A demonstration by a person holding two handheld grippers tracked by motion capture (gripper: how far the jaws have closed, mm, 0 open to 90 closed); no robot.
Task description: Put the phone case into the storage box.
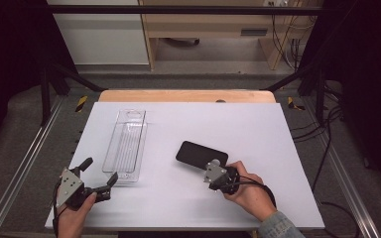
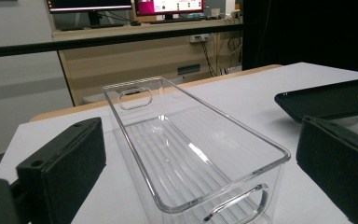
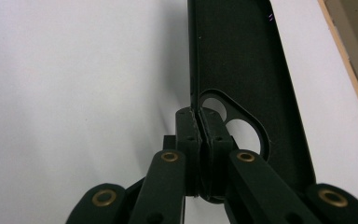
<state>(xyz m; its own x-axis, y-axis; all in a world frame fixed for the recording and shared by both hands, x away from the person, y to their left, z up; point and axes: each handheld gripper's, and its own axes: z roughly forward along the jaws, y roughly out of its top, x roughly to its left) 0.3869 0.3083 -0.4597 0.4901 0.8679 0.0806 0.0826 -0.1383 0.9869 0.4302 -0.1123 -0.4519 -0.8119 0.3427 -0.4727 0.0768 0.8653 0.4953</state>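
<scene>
You are working over one white table point(image 1: 278, 148) carrying one clear plastic bin point(image 1: 125, 145) at its left and one black phone case point(image 1: 198, 153) near the middle. Your right gripper point(image 1: 217, 171) is pinching the case's near edge, while your left gripper point(image 1: 100, 176) is hovering with jaws spread wide just before the bin's near end.

The bench point(image 1: 278, 124) has a white top with a strip of pale wood along its far edge. Beyond it stands light wooden furniture point(image 1: 218, 29), and a white panel point(image 1: 99, 39) sits to its left. Cables point(image 1: 287, 44) hang at the furniture's right end — more trail over the grey floor point(image 1: 347, 148) to the right of the bench. A dark bar point(image 1: 178, 9) crosses above. Two lit monitors point(image 2: 121, 5) stand on the wooden furniture — far back in the left gripper view.
</scene>
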